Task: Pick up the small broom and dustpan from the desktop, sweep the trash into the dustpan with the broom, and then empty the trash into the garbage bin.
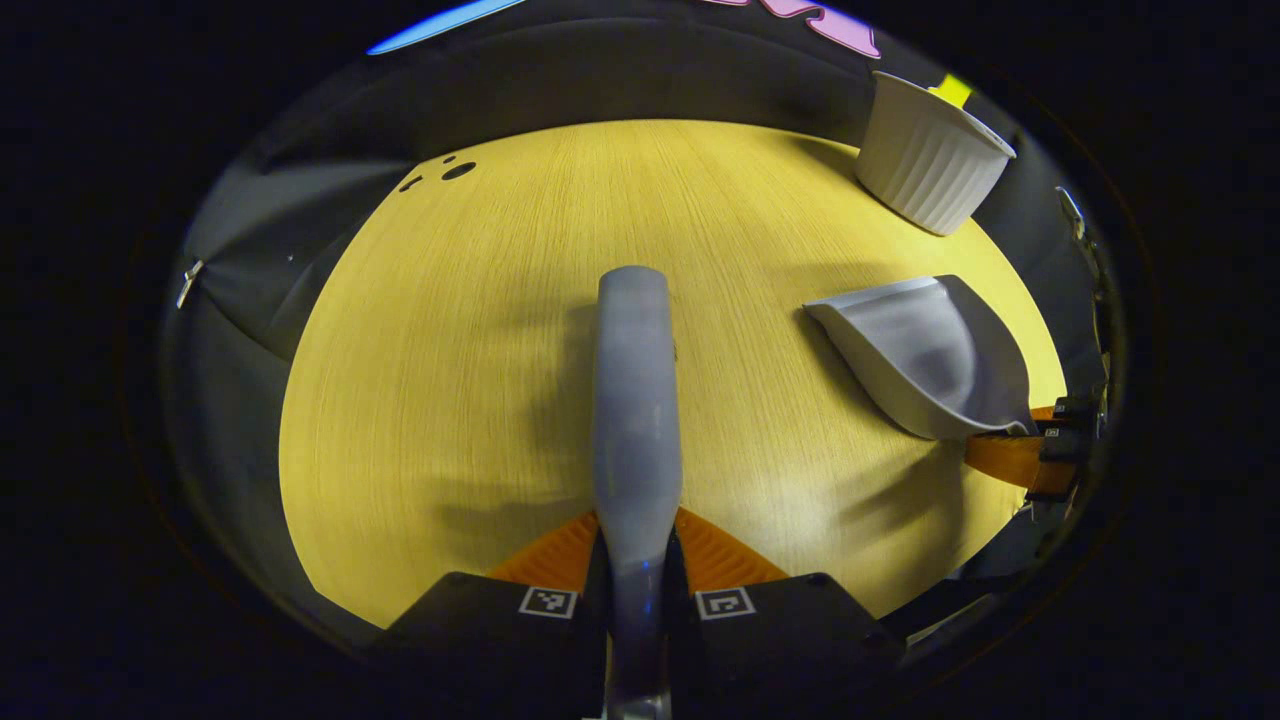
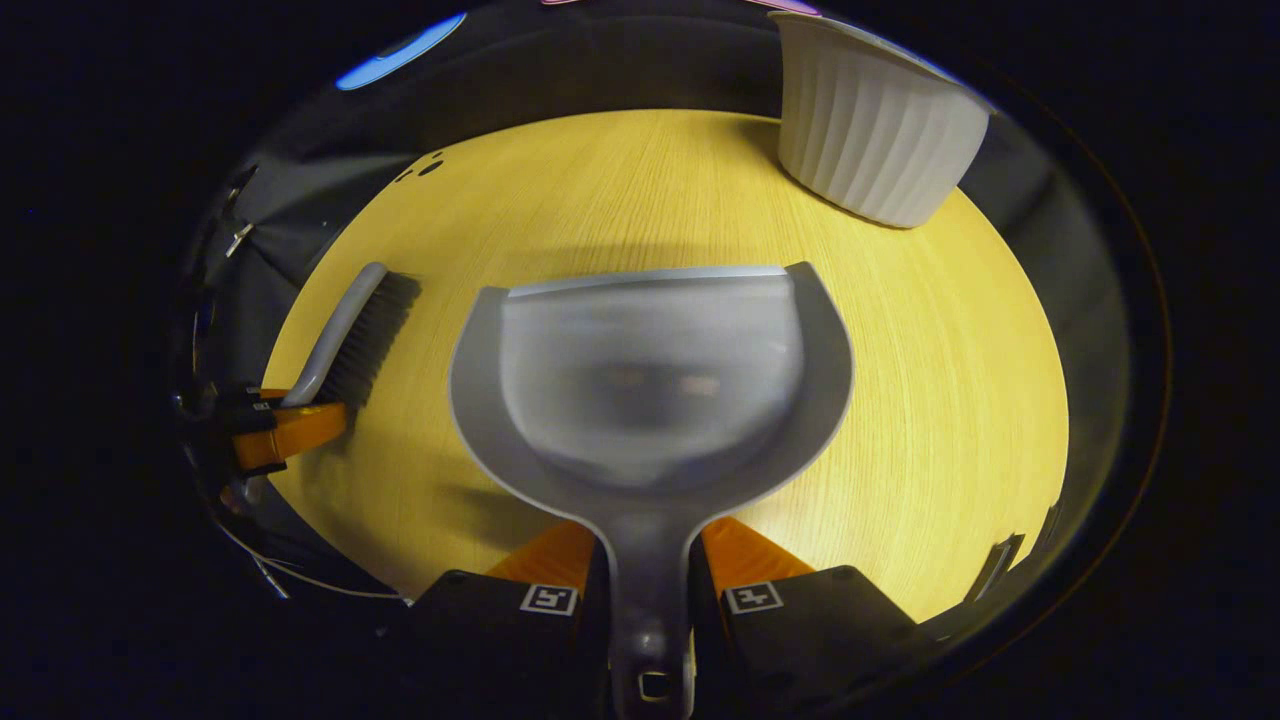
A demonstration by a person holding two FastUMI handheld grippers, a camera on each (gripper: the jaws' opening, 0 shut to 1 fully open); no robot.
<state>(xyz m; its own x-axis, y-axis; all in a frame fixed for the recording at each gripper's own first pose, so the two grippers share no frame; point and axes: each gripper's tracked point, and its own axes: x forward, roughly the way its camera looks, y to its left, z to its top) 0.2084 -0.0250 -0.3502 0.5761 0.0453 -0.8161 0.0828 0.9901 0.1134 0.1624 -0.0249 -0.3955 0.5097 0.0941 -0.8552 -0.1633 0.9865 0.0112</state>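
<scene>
No brand or readable writing shows on any of the things; the gripper bodies carry only small square black-and-white markers. The left gripper is clamped on the handle of the broom, a pale grey bar held above the yellow wooden table; the right gripper view shows its dark bristles. The right gripper is clamped on the handle of the dustpan, a grey scoop held over the table. A white ribbed bin stands at the table's far edge.
</scene>
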